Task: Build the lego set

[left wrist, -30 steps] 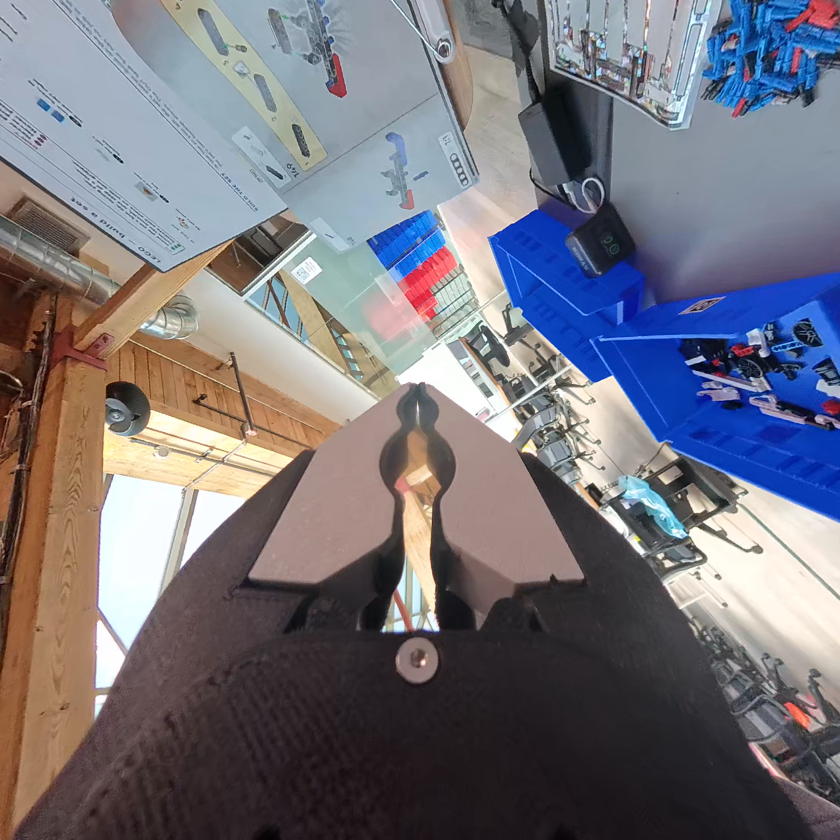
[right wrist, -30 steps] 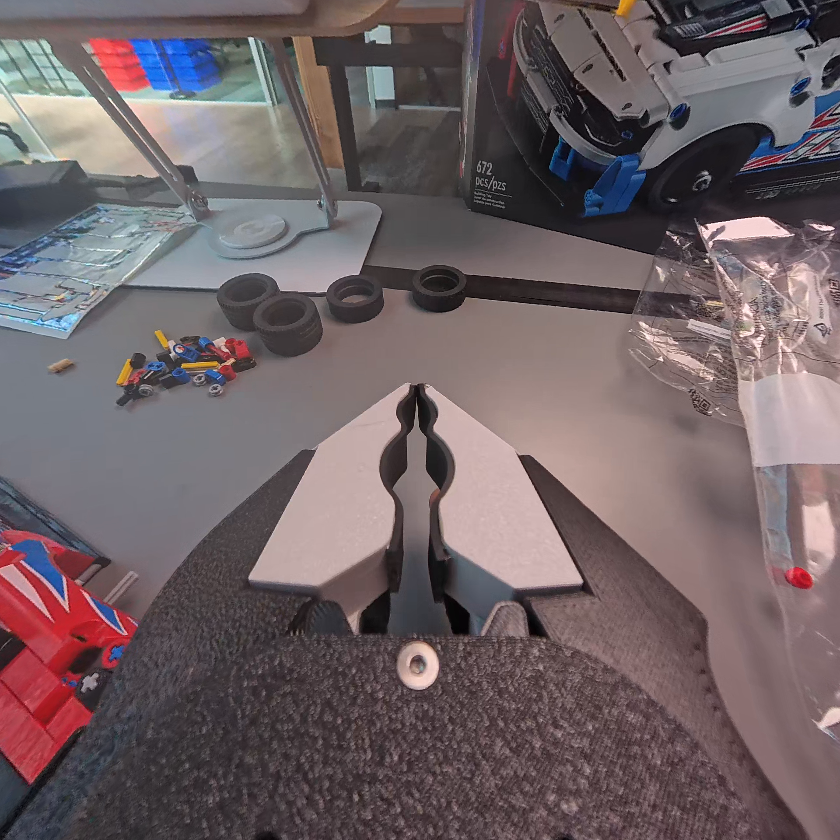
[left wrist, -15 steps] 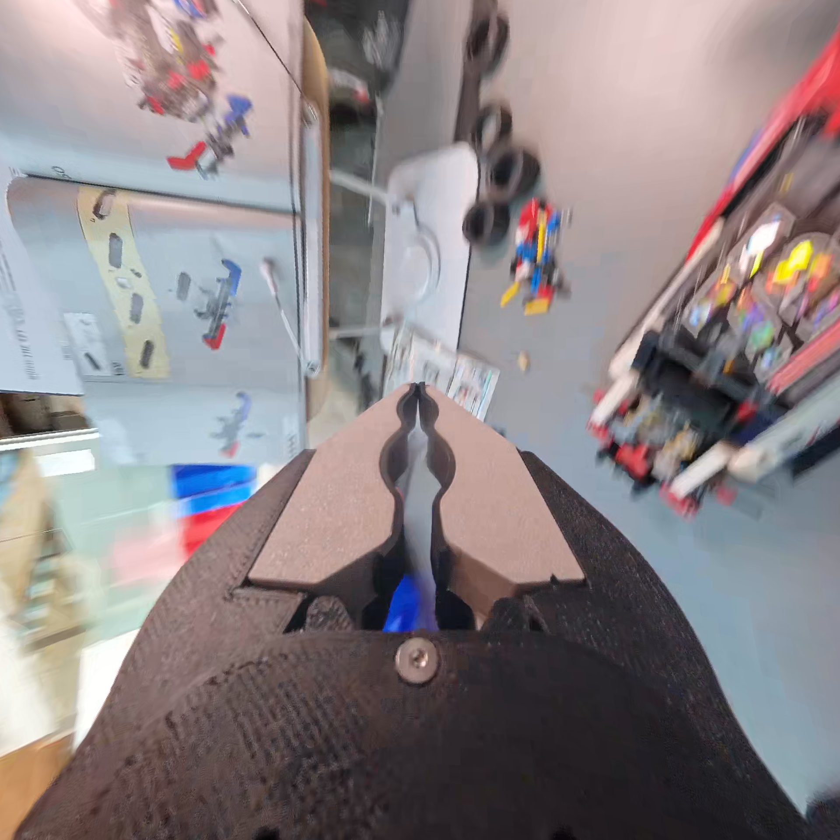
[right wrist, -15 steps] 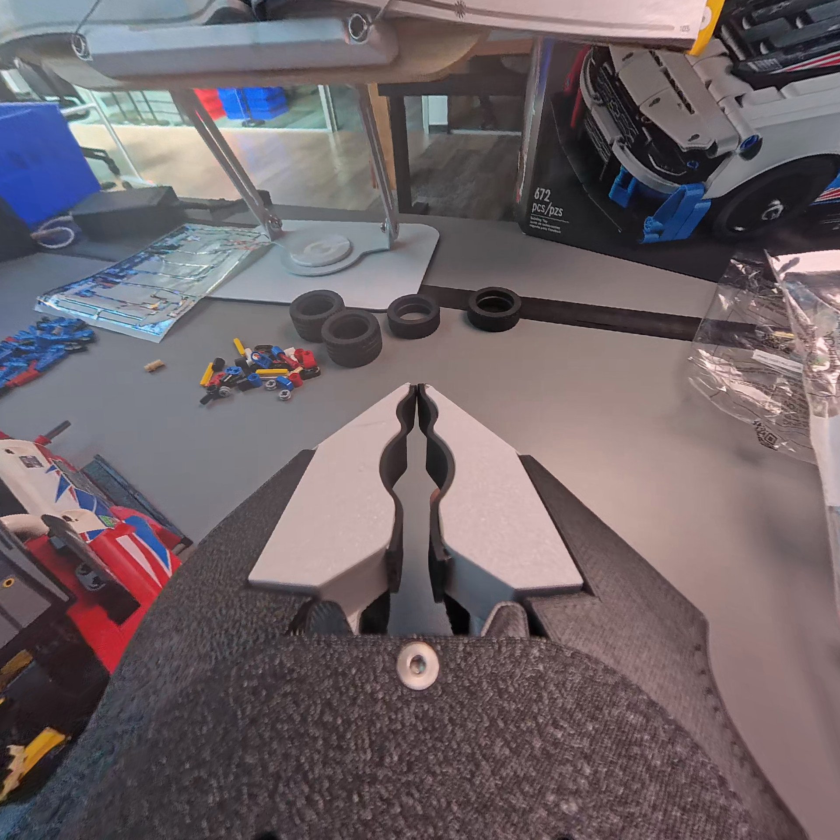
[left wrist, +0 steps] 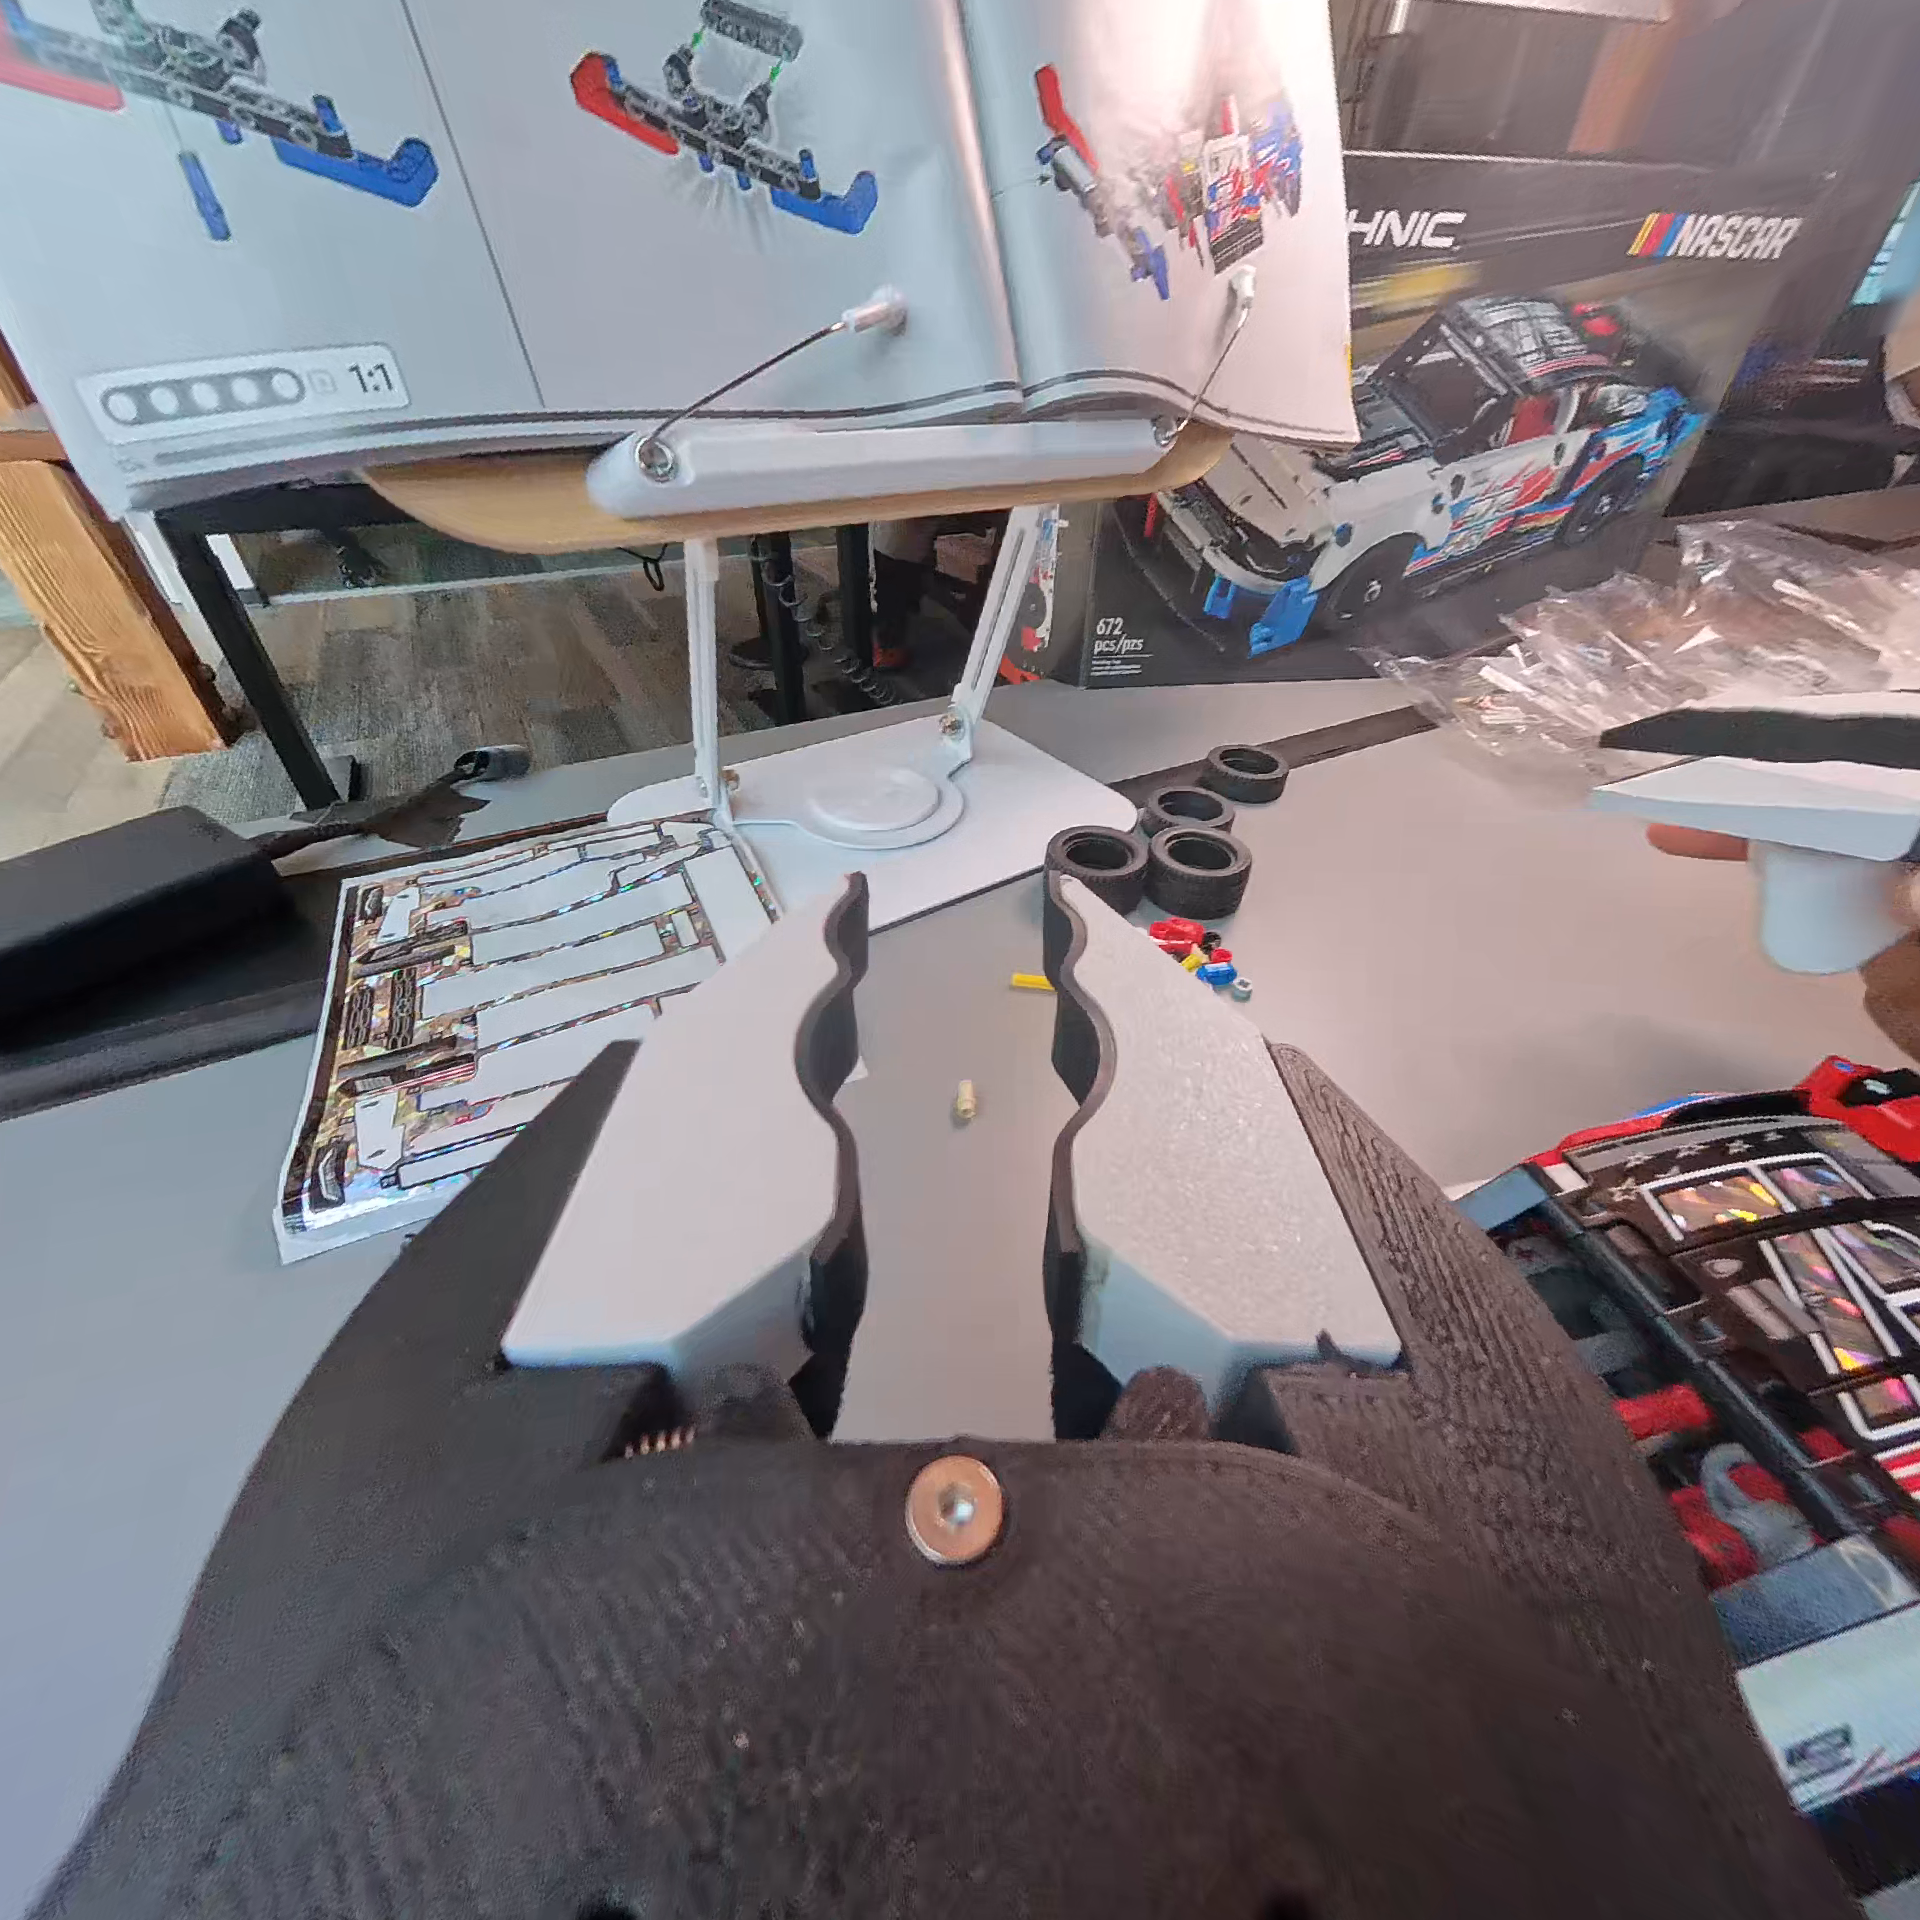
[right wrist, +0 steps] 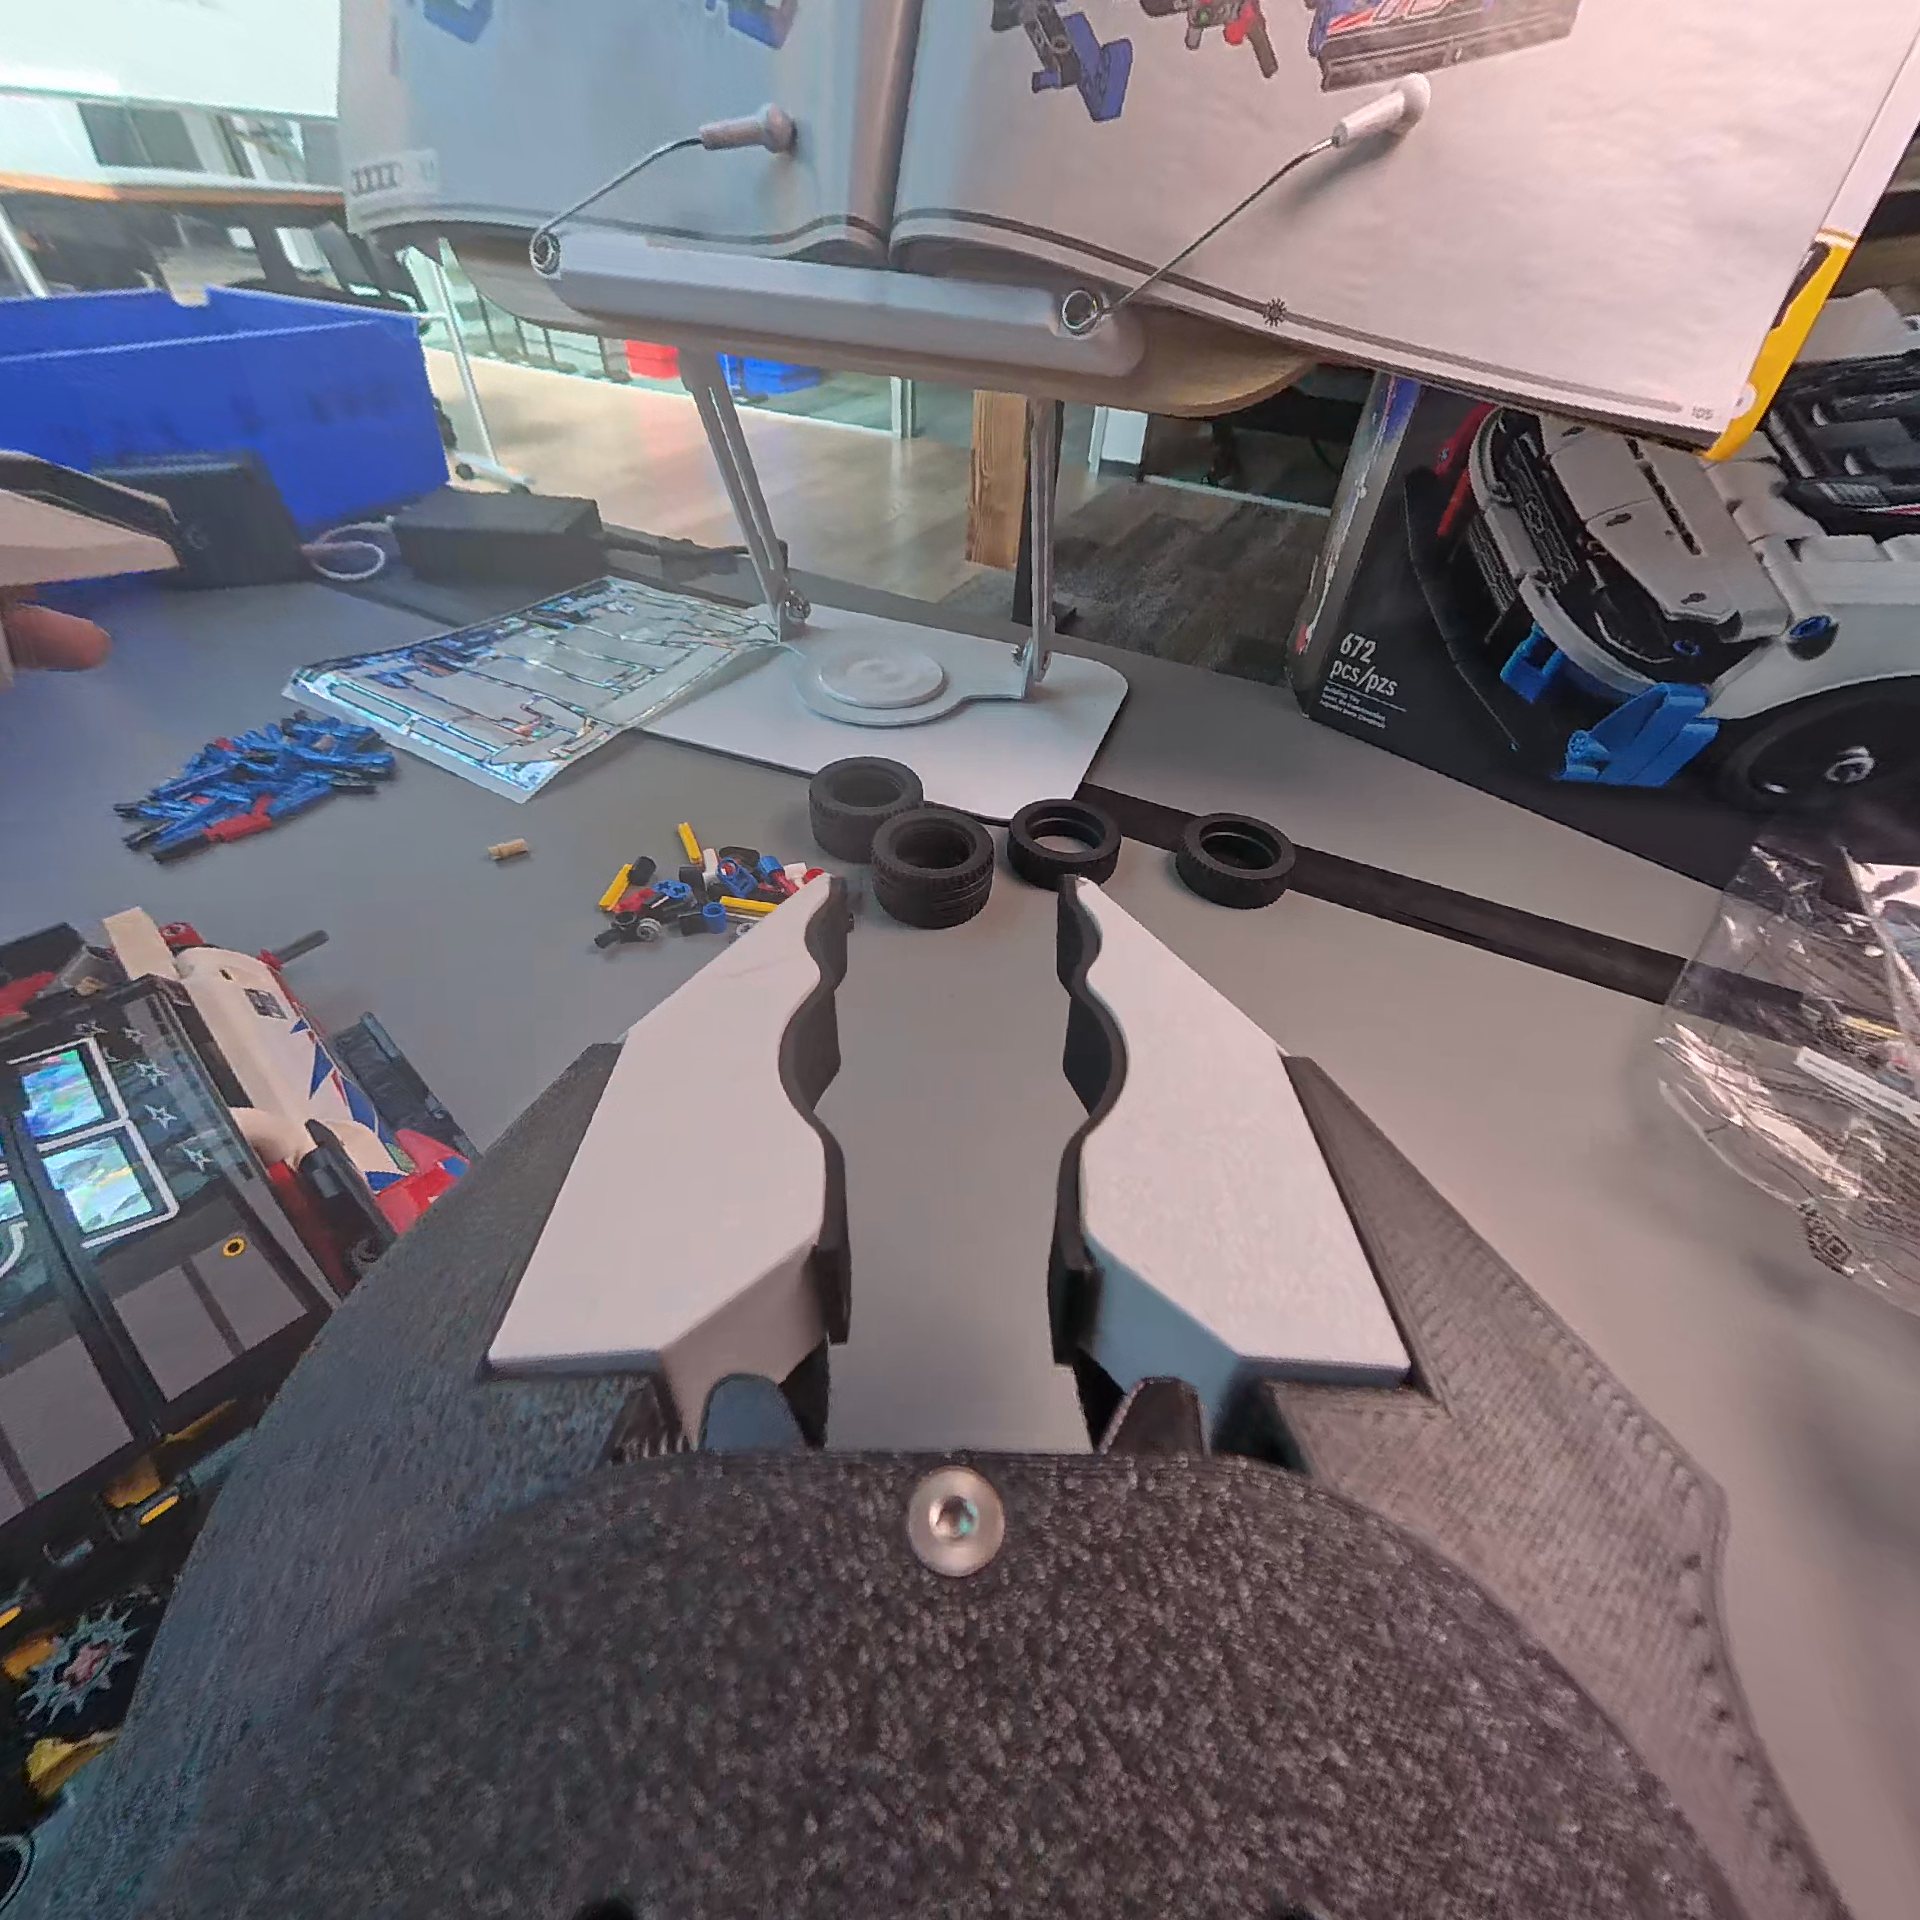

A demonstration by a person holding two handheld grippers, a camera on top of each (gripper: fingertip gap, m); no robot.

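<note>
— Both of my grippers have parted since a moment ago, and the left one has swung round from the ceiling to face the table. What do you see on your side?

— Your left gripper (left wrist: pixel 954 914) stands wide, nothing between its fingers. Through the gap lies a small tan pin (left wrist: pixel 964 1099) on the grey table (left wrist: pixel 1455 997), with a yellow piece (left wrist: pixel 1029 980) just beyond.

— And my right gripper (right wrist: pixel 948 894)?

— Also spread apart and empty, hovering above bare table. Four black tyres (right wrist: pixel 930 868) sit just past its tips, two touching each other, two apart in a row to the right.

— Where is the set itself?

— The half-built car (right wrist: pixel 187 1143) lies at the left of the right wrist view, red, white and black with shiny stickers. A small heap of mixed loose pieces (right wrist: pixel 707 894) lies left of the tyres, and a heap of blue pins (right wrist: pixel 255 779) farther left.

— I can see the instruction book (left wrist: pixel 675 208) open on its stand (left wrist: pixel 883 800), above a foil sticker sheet (left wrist: pixel 499 1039).

— Yes. The set's box (right wrist: pixel 1610 623) stands behind at the right, clear plastic bags (right wrist: pixel 1808 1070) in front of it.
</note>
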